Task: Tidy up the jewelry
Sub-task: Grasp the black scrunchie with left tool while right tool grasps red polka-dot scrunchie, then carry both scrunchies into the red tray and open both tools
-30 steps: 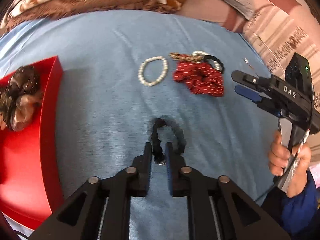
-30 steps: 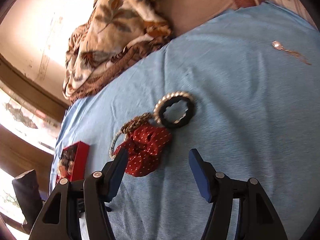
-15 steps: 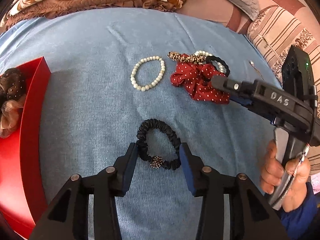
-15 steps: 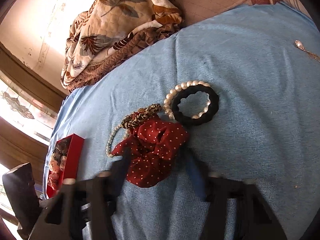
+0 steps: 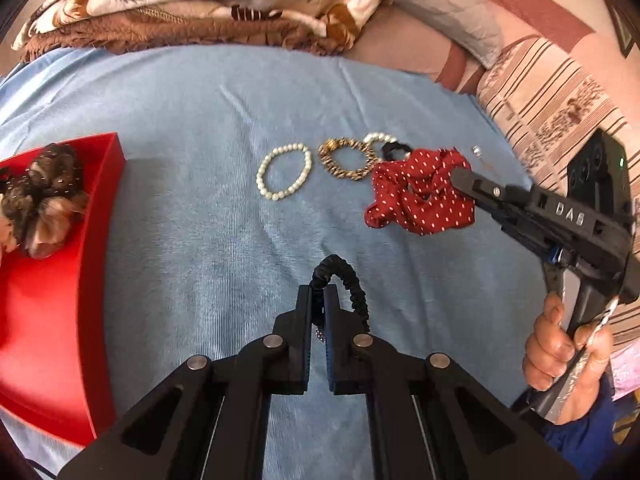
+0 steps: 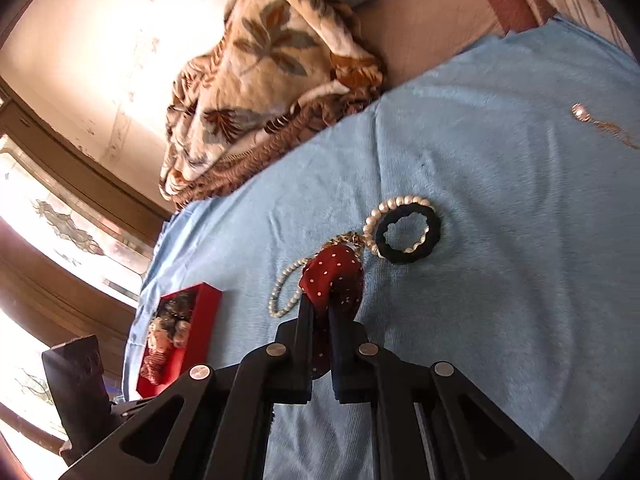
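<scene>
My left gripper (image 5: 318, 296) is shut on a thin black hair tie (image 5: 347, 280) with a small bead, held just above the blue cloth (image 5: 200, 240). My right gripper (image 6: 320, 308) is shut on the red polka-dot scrunchie (image 6: 334, 276), also seen lifted in the left wrist view (image 5: 416, 196). A white pearl bracelet (image 5: 284, 176), a leopard-print band (image 5: 348, 160), and a second pearl bracelet under a black ring (image 6: 408, 232) lie on the cloth. A red tray (image 5: 48, 320) at the left holds brown scrunchies (image 5: 44, 204).
A floral blanket (image 5: 200, 0) and pillows (image 5: 560, 100) border the far side of the cloth. A thin gold chain with a pendant (image 6: 592, 120) lies at the far right. The red tray also shows in the right wrist view (image 6: 208, 308).
My left gripper opened half a second ago and has closed again on the black hair tie. My right gripper has closed on the red scrunchie and lifted it off the cloth.
</scene>
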`<state>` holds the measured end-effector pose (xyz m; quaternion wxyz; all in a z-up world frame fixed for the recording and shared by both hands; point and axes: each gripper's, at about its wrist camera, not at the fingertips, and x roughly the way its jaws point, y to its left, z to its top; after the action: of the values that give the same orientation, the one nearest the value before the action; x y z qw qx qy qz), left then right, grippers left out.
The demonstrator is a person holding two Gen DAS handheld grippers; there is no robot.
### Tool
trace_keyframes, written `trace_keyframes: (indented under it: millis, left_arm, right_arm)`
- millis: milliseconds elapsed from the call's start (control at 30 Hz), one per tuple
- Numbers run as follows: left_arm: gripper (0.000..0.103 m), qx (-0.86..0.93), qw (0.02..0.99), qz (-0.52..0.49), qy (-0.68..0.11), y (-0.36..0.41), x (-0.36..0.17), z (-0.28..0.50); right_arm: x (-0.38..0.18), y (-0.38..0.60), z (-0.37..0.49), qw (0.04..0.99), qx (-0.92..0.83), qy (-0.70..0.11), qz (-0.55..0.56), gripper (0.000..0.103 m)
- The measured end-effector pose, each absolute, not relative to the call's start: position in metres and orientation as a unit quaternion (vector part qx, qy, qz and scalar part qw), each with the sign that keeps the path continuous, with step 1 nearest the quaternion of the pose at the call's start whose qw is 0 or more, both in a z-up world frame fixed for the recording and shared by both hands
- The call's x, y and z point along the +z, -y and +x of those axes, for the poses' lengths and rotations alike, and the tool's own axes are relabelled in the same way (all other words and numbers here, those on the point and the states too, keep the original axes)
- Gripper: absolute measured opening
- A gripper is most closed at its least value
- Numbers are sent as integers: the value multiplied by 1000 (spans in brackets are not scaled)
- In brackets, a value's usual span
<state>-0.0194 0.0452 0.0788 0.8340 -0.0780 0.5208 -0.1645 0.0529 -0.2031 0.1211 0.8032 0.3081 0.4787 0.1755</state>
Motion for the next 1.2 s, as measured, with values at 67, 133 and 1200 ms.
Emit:
trace_keyframes:
  millis: [67,133,1200]
  left_arm:
    - [5,-166,837,-90,-514,-52,87,-27]
    - [5,-165,840,-100,-507,-60,95,-35]
    - [5,72,855,-231,-459,-329,77,-99]
  right_arm:
    - [128,205,46,807,176,-473,308,8]
    - [135,205,39,812,176,-466,304,8]
    - [172,-93,30,767,336,-518,175,8]
